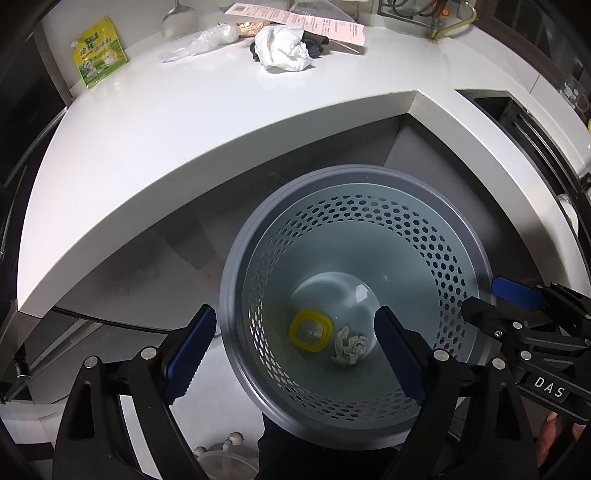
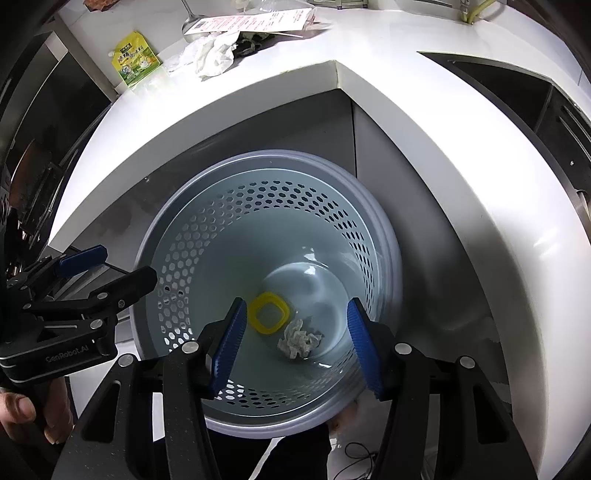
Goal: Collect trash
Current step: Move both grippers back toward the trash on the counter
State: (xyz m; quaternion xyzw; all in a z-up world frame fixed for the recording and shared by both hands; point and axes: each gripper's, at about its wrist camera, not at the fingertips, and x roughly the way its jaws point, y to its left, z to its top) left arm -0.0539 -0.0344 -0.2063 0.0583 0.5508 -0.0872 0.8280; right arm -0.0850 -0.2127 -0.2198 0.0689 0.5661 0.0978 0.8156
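Both my grippers hang over the grey perforated wastebasket (image 1: 424, 229), which stands on the floor in the corner of the white table (image 1: 184, 122). My left gripper (image 1: 295, 350) has its jaws spread wide and empty, straddling the basket's rim at 9 o'clock. My right gripper (image 2: 297, 343) is likewise spread and holds nothing, both jaws over the basket's opening. On the basket's bottom lie a yellow plastic ring (image 2: 268, 313) and, just beside it at 4 o'clock, a crumpled tissue (image 2: 298, 339). Up on the table at 12 o'clock remain a crumpled white napkin (image 1: 284, 48), a clear plastic wrapper (image 1: 201, 40), a long printed receipt (image 1: 306, 22), and, at 10 o'clock, a green-yellow drink sachet (image 1: 99, 51).
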